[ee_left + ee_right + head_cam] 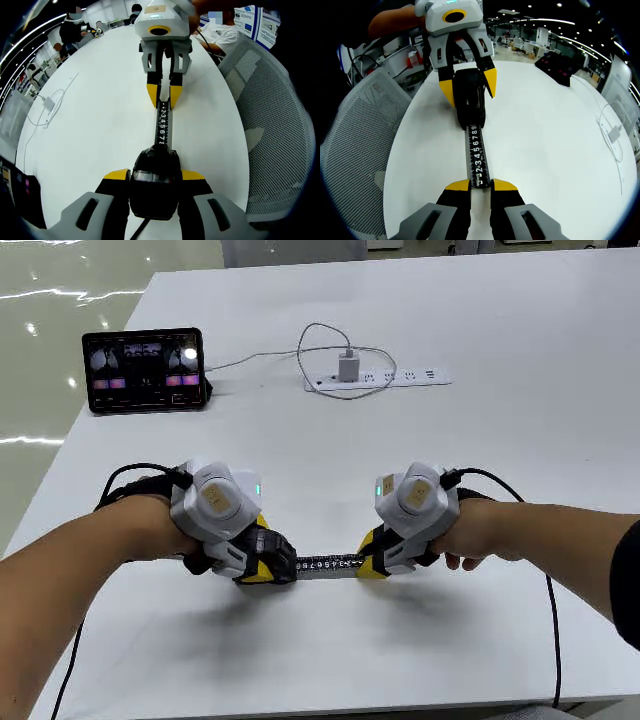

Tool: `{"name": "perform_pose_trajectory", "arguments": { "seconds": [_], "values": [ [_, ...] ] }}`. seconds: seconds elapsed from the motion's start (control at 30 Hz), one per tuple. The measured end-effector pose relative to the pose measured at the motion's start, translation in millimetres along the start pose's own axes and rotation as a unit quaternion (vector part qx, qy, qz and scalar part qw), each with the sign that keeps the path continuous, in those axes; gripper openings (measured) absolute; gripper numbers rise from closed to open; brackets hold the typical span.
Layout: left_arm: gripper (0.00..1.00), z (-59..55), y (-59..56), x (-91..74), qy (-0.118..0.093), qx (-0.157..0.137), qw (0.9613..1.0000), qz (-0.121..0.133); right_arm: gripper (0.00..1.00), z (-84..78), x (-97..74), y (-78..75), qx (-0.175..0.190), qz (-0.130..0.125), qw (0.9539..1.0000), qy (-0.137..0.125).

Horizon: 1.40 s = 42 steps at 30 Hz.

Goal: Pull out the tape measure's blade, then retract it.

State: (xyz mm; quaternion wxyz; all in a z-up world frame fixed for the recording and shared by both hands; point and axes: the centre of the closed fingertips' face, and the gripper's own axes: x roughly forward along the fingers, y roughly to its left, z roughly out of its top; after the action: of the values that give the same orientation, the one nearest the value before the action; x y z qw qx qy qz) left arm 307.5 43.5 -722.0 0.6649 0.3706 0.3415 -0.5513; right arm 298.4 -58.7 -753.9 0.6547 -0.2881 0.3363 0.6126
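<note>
1. Jaws of the left gripper (155,175) are clamped around the tape measure (469,97), a rounded, glossy black case resting on the table (430,450).
2. Right gripper (480,185) jaws are nearly closed, pinching the end of the flat black blade (476,155) with white numerals. The blade is drawn a short way out.
3. On the smooth white table, a tablet (145,370) and a power strip (390,379) with a looped cable lie well apart, at the far side.

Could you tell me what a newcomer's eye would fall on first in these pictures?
First, the left gripper and the right gripper facing each other near the front of the white table, joined by a short stretch of numbered blade. The left is shut on the black tape measure case; the right pinches the blade's free end. Behind them, a lit tablet stands at far left, with a power strip near the middle.
</note>
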Motion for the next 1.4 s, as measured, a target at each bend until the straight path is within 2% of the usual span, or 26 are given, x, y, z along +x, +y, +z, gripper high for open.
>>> {"name": "perform_pose_trajectory", "arguments": {
  "seconds": [1.4],
  "values": [
    [0.32, -0.2, -0.4, 0.0, -0.002, -0.001, 1.0000, 0.002, 0.10, -17.5, -14.1, -2.7, 0.008, -0.005, 0.9999, 0.007]
  ]
}}
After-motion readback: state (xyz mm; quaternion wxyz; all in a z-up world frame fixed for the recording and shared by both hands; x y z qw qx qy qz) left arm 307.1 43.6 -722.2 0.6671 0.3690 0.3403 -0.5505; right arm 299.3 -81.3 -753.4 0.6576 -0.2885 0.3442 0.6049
